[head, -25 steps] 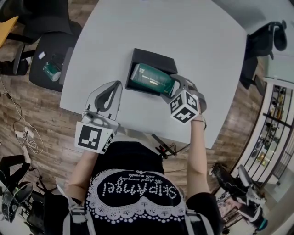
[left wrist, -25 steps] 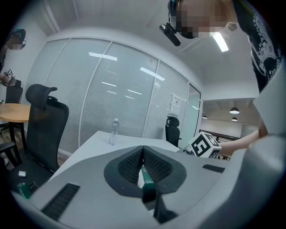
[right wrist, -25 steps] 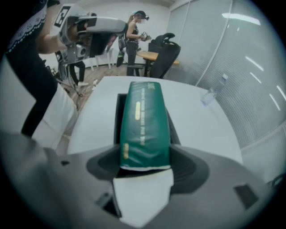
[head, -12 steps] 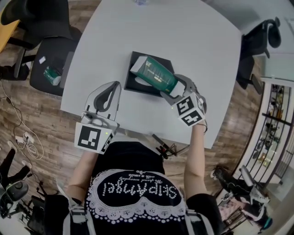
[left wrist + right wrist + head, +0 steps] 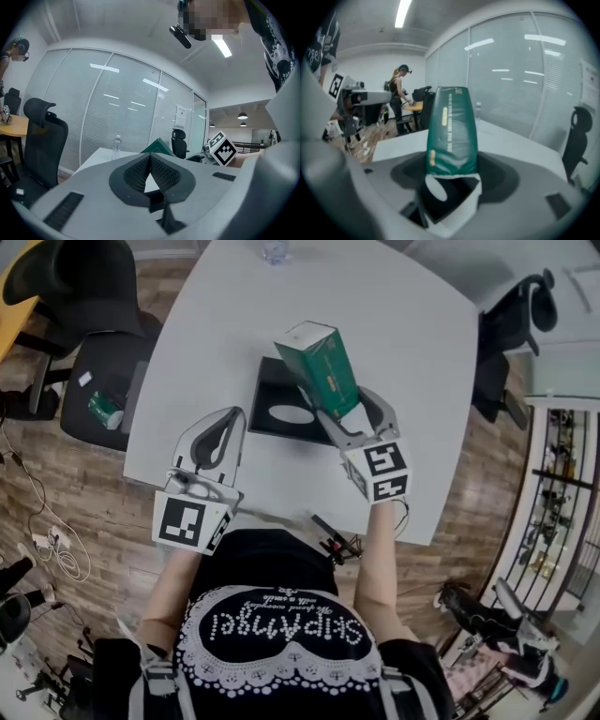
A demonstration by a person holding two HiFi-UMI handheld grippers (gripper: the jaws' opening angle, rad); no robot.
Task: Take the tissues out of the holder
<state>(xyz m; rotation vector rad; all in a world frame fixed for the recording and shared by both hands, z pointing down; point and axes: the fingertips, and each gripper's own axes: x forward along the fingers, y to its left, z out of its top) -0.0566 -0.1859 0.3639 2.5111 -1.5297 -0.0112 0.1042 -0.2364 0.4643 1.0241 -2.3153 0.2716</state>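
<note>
The dark green, plastic-wrapped tissue pack [image 5: 322, 367] [image 5: 452, 131] is out of its holder, lifted above the table and standing nearly on end, its upper end tipped away from the person. Its lower end is pinched between the jaws of the right gripper [image 5: 339, 401]. The flat black square holder [image 5: 272, 390] lies on the white table below it, its oval opening facing up.
</note>
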